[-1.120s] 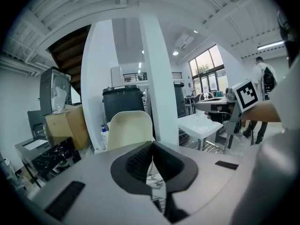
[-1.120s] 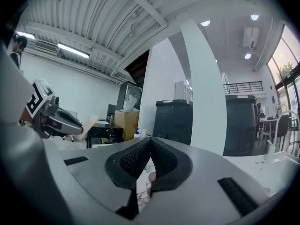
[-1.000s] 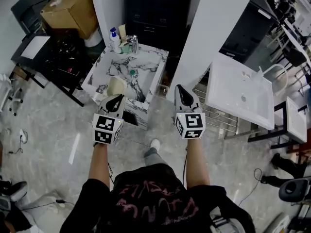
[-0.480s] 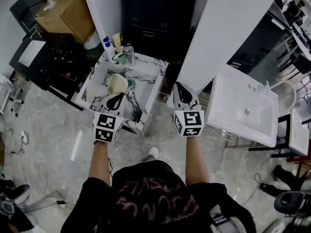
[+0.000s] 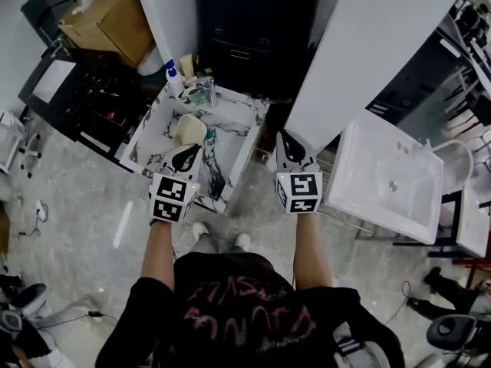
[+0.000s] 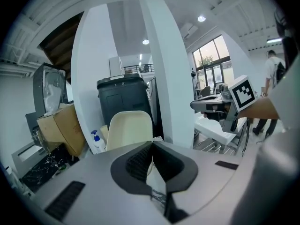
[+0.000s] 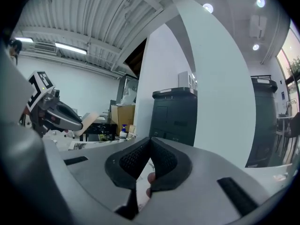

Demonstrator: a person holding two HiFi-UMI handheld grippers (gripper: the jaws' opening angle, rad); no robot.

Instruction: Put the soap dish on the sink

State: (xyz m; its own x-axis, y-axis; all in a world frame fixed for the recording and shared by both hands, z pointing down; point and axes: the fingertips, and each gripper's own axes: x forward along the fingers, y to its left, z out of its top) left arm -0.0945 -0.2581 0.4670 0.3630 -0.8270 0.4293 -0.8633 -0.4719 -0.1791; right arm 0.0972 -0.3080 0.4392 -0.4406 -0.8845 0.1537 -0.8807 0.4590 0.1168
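The cream soap dish [image 5: 189, 131] hangs above the basin of the marble-patterned sink [image 5: 244, 140], gripped at its near edge by my left gripper [image 5: 186, 155]. In the left gripper view the dish [image 6: 130, 128] stands upright just beyond the left gripper [image 6: 151, 146], whose jaws are shut on its edge. My right gripper [image 5: 290, 149] hovers to the right of the sink's right rim; in its own view the right gripper [image 7: 150, 145] is shut with nothing in it. From there I also see the left gripper [image 7: 58, 116] with the dish [image 7: 89, 122].
A faucet [image 5: 205, 90] and a blue-pump soap bottle [image 5: 173, 79] stand at the sink's back edge. A white pillar [image 5: 360, 52] rises right of the sink, a black cabinet [image 5: 245, 21] behind it. A plain white sink [image 5: 360, 159] is at the right, a cardboard box [image 5: 107, 14] at the back left.
The person has stepped closer to the marble sink. The dish, still held by the left gripper, went from the sink's front edge to over its basin. The right gripper stayed shut alongside.
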